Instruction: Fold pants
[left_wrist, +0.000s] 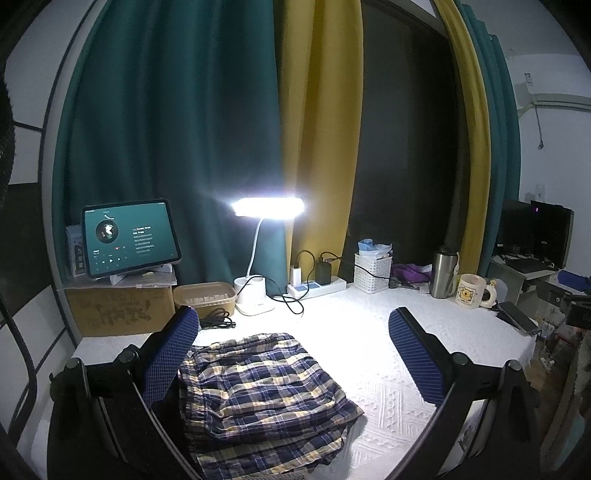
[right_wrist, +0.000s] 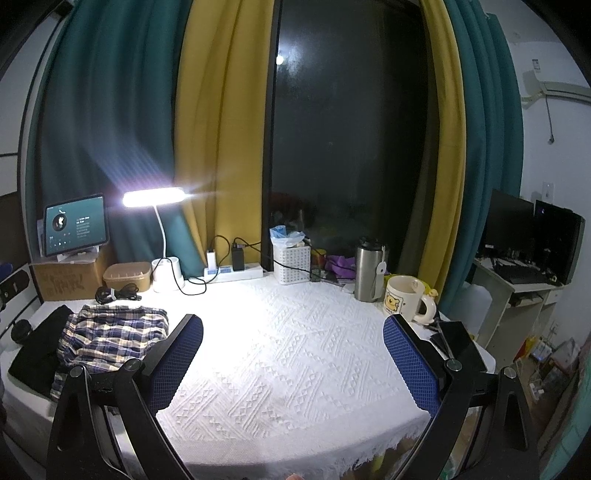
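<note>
Plaid pants (left_wrist: 258, 391) in navy, white and yellow lie folded in a compact stack on the white textured tablecloth (left_wrist: 388, 369). My left gripper (left_wrist: 291, 354) hovers above them, open, its blue pads (left_wrist: 173, 354) apart with the stack between and below them. In the right wrist view the same pants (right_wrist: 114, 332) rest at the table's left, partly on a black item (right_wrist: 37, 354). My right gripper (right_wrist: 293, 354) is open over bare tablecloth (right_wrist: 288, 332), to the right of the pants and holding nothing.
Along the back stand a lit desk lamp (left_wrist: 267, 208), a tablet (left_wrist: 129, 236) on a cardboard box, a power strip (left_wrist: 317, 286) with chargers, a white basket (left_wrist: 373, 271), a steel flask (left_wrist: 443, 273) and a mug (left_wrist: 471, 291). A phone (left_wrist: 517, 317) lies at the right edge.
</note>
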